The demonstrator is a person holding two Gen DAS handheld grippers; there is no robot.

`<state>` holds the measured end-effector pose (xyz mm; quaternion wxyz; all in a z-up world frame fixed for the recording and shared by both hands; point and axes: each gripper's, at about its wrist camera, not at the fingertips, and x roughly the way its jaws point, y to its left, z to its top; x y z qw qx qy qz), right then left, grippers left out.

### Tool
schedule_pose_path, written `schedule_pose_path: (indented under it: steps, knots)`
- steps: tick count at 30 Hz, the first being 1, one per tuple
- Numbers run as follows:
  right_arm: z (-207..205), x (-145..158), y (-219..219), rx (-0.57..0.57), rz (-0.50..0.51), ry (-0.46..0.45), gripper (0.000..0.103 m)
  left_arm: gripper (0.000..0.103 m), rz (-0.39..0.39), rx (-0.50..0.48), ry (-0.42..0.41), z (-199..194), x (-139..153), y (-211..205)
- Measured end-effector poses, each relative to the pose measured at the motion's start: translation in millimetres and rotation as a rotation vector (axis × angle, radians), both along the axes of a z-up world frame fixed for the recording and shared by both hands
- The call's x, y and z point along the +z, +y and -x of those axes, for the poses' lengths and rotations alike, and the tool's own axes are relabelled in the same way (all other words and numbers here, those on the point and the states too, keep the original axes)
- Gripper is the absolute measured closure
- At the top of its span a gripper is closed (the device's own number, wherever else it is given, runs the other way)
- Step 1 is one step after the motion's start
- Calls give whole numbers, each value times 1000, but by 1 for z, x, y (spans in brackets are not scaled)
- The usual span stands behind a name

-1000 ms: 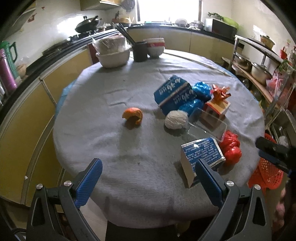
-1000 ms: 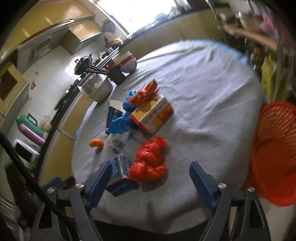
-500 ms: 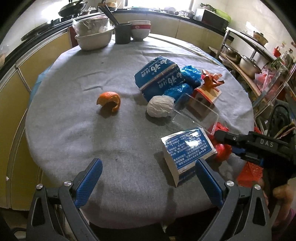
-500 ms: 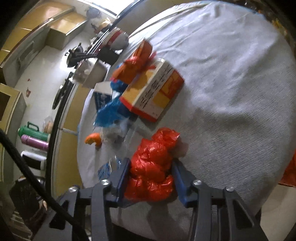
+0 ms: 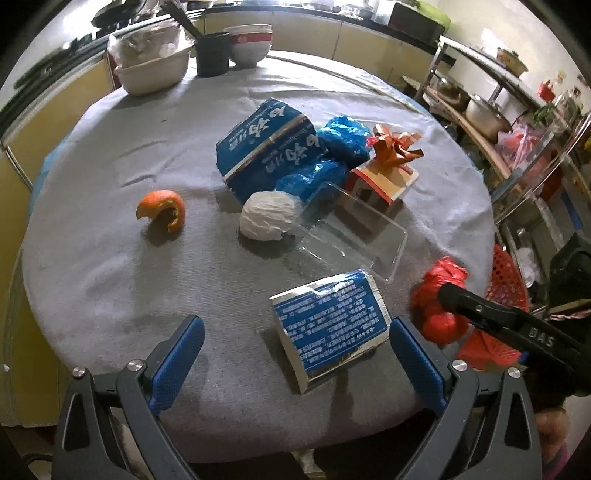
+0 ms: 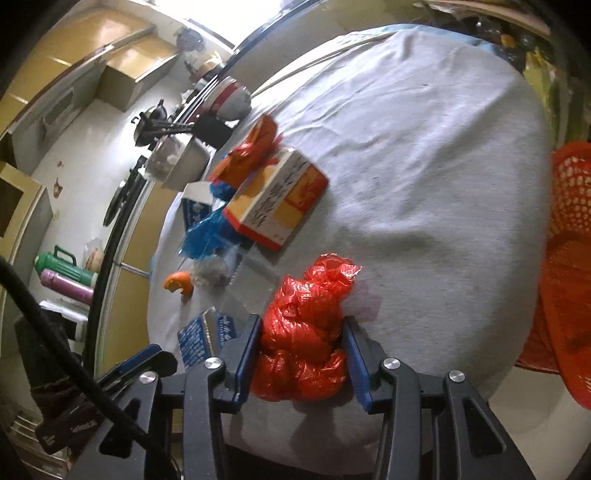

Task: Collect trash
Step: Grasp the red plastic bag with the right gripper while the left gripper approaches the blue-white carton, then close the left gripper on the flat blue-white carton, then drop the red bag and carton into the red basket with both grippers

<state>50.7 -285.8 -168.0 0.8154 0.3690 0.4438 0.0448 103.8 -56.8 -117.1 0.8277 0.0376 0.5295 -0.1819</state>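
pretty dim kitchen overall, blown-out window glare (image 6: pixel 221 14) at the top of the right wrist view, heavy fisheye bending and dark vignette corners, soft shadows under stuff, slight motion blur

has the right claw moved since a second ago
Yes. In the right wrist view the right claw has come forward over the table edge toward the orange-and-white box, and now clamps the red plastic bag.

Red basket (image 6: pixel 569 258) cut off by right frame edge, and in the left wrist view mostly hidden behind the right gripper (image 5: pixel 448 291). Print on near blue carton (image 5: pixel 328 325) too small to read. Red bag (image 6: pixel 303 332) underside hidden.
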Motion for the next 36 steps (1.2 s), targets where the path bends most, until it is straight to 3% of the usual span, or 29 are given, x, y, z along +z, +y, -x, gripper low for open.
schedule_pose_path:
  steps: [3, 9, 11, 14, 17, 21, 26, 28, 32, 36]
  knots:
    - [7, -1, -6, -8, -13, -4, 57, 3, -33, -46, -78, 6, 10, -9]
    - [14, -4, -14, -11, -28, -6, 57, 3, -47, -446, -209, 16, 21, -29]
    - [15, -4, -16, -15, -28, -3, 57, 3, -32, -530, -202, 10, 19, -27]
    - [16, -5, -15, -14, -28, 1, 57, 3, 77, -626, -116, -9, 13, -20]
    - [12, -5, -12, -7, -24, 3, 57, 3, 110, -660, -26, -22, 0, -22]
    - [12, -4, -10, -6, -17, 4, 57, 3, 88, -672, -15, -31, -11, -24]
    - [12, -5, -11, -9, -20, 7, 57, 3, 59, -759, -31, -12, -16, -35]
    - [12, -5, -11, -8, -18, 5, 57, 10, 25, -793, -33, -4, -21, -41]
    - [12, -4, -12, -8, -18, 1, 57, 42, -27, -780, 5, 0, -34, -47]
    - [16, 0, -12, -3, -7, -15, 57, 46, 10, -721, 34, -6, -36, -38]
